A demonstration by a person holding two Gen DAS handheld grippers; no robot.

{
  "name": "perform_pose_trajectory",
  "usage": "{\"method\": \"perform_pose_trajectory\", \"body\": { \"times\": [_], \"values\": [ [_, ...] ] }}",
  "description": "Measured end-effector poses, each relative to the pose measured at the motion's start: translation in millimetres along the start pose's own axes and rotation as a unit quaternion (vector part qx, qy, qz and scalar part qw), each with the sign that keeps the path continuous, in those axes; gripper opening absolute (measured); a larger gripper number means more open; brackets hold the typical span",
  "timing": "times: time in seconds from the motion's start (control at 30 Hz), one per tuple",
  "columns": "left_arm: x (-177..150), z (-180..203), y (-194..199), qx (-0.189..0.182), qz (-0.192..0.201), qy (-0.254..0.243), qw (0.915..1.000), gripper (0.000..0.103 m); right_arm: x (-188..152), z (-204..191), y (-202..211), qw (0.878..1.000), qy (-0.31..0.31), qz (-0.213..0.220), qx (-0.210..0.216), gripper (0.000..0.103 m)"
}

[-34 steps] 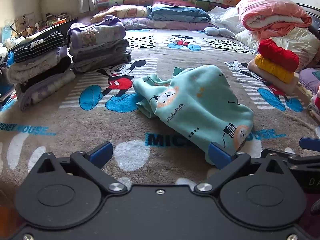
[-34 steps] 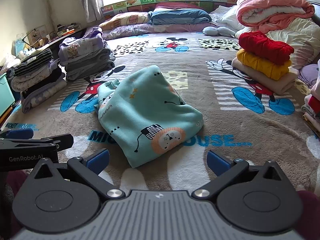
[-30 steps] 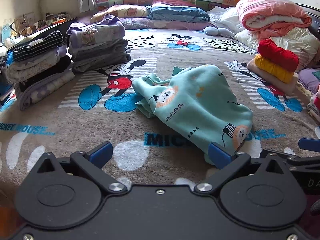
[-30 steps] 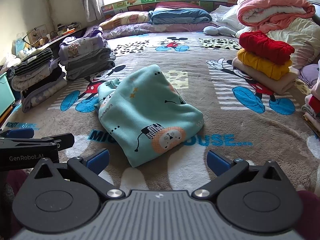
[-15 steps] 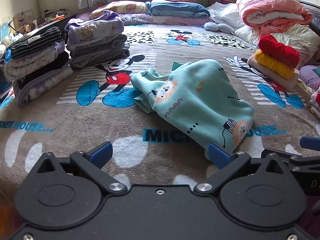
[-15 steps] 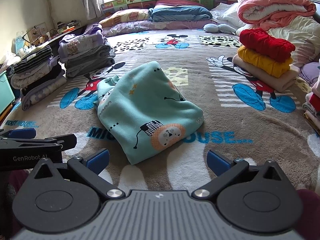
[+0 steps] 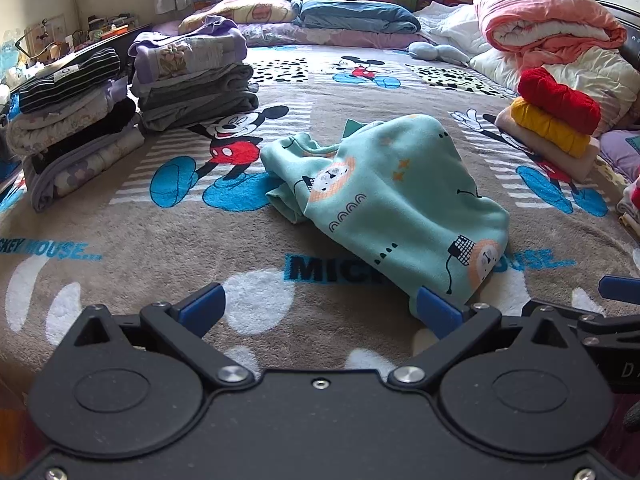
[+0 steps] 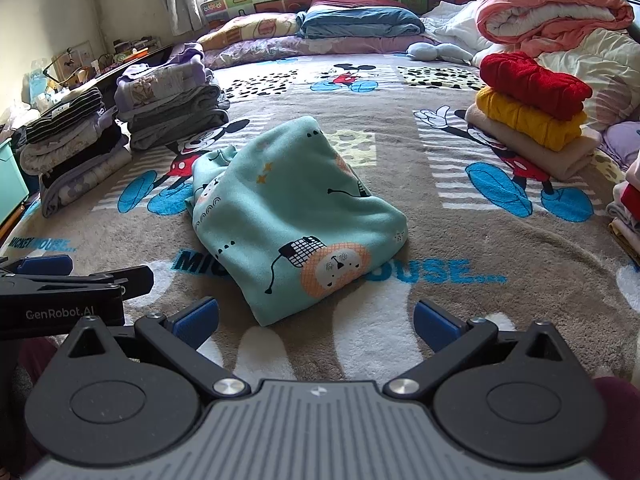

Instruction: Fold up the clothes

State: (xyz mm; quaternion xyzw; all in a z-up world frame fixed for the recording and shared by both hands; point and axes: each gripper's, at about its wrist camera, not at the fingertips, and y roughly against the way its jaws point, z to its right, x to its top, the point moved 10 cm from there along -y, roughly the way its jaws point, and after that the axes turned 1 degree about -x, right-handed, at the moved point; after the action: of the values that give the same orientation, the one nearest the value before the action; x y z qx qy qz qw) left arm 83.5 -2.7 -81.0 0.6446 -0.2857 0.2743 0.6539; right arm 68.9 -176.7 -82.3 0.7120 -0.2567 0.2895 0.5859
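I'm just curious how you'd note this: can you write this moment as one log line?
stage: approach | left gripper: open, empty | right gripper: open, empty | teal garment: bunched on blanket, not gripped

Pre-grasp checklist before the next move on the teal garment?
1. Left gripper open, holding nothing: ok.
2. Right gripper open, holding nothing: ok.
3. Teal lion-print garment lies bunched on the Mickey Mouse blanket, untouched: ok.
4. Garment spread flat for folding: not ok.
5. Garment clear of the red, yellow and beige folded stack: ok.
6. Sleeves and hem located: cannot tell.
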Motion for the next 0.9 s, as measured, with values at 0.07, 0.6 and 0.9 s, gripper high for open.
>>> {"method": "perform_pose_trajectory", "body": {
  "times": [0.07, 0.6, 0.9],
  "values": [
    [-0.2, 0.1, -0.7, -0.001, 0.0, 0.0, 1.0, 0.103, -0.2, -0.2, -0.3, 1.0, 0.0, -0.001, 0.0, 0.103],
    [-2.6, 0.9, -6.2, -0.006, -0.004, 0.001, 1.0, 0.103, -3.2, -0.3, -5.3, 1.0, 0.001, -0.01, 0.002, 0.103],
    [-4.1, 1.4, -9.4, -0.012, -0.008, 0.004, 0.9999, 0.103, -4.2, 0.8, -8.0, 1.0, -0.001, -0.013, 0.002, 0.103]
  ]
}}
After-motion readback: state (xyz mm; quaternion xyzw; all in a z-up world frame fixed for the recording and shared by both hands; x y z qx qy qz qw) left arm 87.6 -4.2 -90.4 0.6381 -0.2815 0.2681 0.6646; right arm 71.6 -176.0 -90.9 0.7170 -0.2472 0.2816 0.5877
